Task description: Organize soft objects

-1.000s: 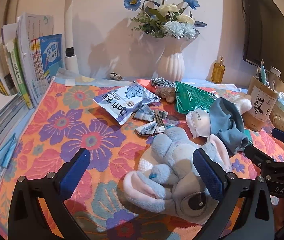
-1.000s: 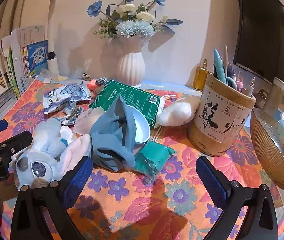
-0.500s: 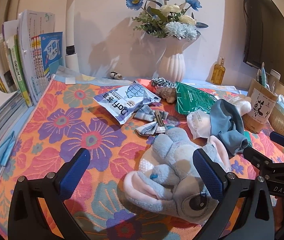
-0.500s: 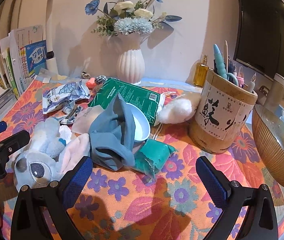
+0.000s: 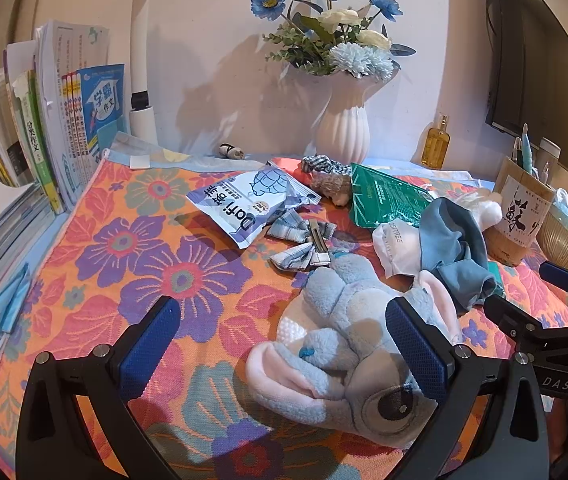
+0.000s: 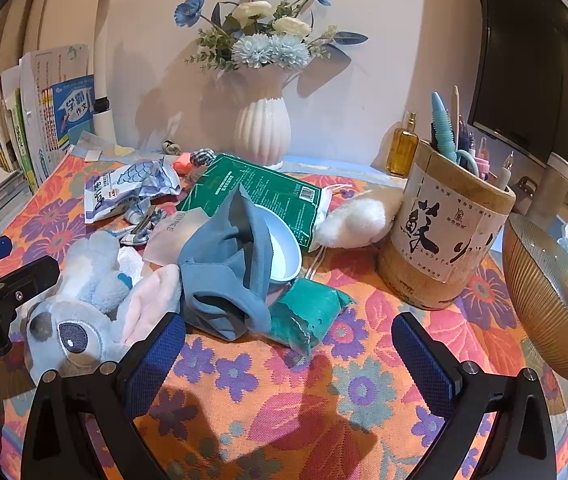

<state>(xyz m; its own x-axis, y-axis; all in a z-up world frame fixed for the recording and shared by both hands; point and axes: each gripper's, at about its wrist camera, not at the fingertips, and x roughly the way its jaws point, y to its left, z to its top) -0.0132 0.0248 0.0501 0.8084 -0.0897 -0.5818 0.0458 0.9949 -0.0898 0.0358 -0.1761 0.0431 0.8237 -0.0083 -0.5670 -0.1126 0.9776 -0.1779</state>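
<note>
A blue-grey plush toy [image 5: 348,344] with pink ears lies on the flowered cloth; it also shows in the right wrist view [image 6: 91,304]. My left gripper [image 5: 284,348] is open and empty, its right pad over the plush's head. A grey-blue cloth [image 6: 227,272] lies draped over a white bowl [image 6: 284,252]. A green soft pack [image 6: 308,316] lies beside the cloth and a white fluffy toy [image 6: 356,220] behind. My right gripper [image 6: 292,360] is open and empty, just in front of the green pack.
A bamboo pen holder [image 6: 444,240] and a gold ribbed bowl [image 6: 552,308] stand at the right. A white vase [image 6: 261,132] with flowers stands at the back. Books [image 5: 43,128] line the left. A snack bag [image 5: 243,208], a green packet [image 6: 259,192] and bow clips [image 5: 304,244] lie mid-table.
Both views have shifted only slightly; the grippers hover almost still. Nothing on the table has moved.
</note>
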